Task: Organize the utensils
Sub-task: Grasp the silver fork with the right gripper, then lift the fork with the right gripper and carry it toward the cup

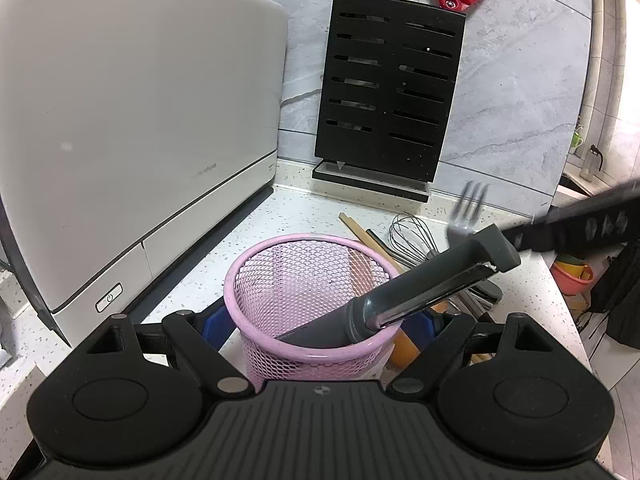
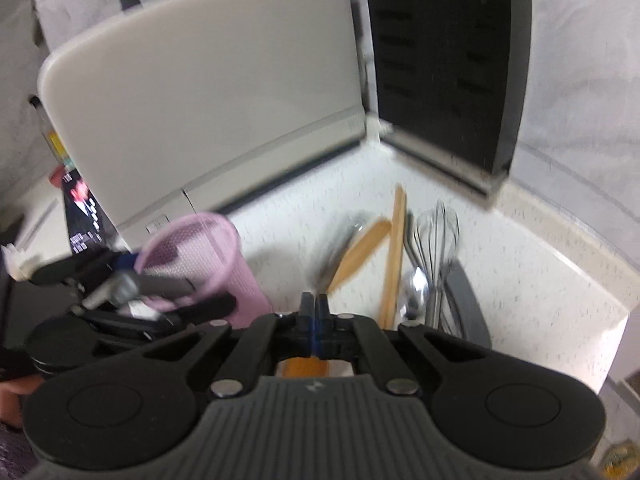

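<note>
The pink mesh cup is pinched at its sides by the left tongs, the peeler already inside. A fork is pinched by the right tongs, pressed together; it should be lowered handle-first, clear of the rim.

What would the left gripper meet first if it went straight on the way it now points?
The left gripper already has the pink mesh cup between its fingers, so the cup comes first. Behind it the knife block at the wall seems next, though depth is unclear.
</note>
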Demonstrator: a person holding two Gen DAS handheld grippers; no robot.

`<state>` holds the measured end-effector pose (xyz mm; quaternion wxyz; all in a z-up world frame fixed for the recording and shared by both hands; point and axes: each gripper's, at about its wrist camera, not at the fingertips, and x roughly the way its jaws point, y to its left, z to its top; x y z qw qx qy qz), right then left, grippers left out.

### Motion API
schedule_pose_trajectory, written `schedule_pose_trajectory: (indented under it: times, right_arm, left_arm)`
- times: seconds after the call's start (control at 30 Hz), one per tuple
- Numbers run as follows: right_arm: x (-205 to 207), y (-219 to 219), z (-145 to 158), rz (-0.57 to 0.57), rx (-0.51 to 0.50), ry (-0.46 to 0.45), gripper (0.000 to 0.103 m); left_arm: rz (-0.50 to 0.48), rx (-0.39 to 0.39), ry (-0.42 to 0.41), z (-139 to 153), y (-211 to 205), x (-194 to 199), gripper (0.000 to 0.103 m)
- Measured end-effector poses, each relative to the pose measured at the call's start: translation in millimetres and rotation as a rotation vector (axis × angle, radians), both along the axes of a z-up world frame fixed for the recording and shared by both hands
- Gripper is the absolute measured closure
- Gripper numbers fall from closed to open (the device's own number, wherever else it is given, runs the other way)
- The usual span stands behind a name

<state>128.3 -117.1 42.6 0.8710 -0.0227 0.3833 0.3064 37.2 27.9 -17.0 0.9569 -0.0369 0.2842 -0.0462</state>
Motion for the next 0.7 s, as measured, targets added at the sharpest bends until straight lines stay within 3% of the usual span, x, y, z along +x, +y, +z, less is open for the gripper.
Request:
schedule_pose_trajectory:
  times: [0.1, 0.2, 0.47, 0.53, 0.6, 0.7]
  right_arm:
    - [-2.8, 1.3, 15.8, 0.009, 0.007, -0.071, 0.103]
    - [0.8, 4.0, 23.6, 0.005, -0.007, -0.077, 0.103]
    - [50.7, -20.3, -10.1, -0.179, 0.071, 0.228, 0.100]
    - [58.4, -27.8, -16.7, -0.226, 0.071, 0.272, 0.093]
    - [65.0, -34.4, -24.1, -0.276, 0.078, 0.313, 0.077]
    - [75.8, -42.5, -36.8, -0.342, 0.112, 0.376, 0.077]
  left_arm:
    - [0.001, 0.001, 0.001, 0.0, -0.2, -0.2, 0.005]
    - [0.001, 0.002, 0.001, 0.1, -0.2, -0.9, 0.005]
    - [-0.006, 0.001, 0.004, 1.5, 0.5, 0.9, 0.005]
    - [-0.006, 0.001, 0.003, 1.2, 0.3, 1.9, 0.005]
    - [-0.006, 0.001, 0.002, 0.3, -1.0, 3.4, 0.005]
    - [-0.012, 0.007, 0.002, -0.5, -3.7, 5.6, 0.005]
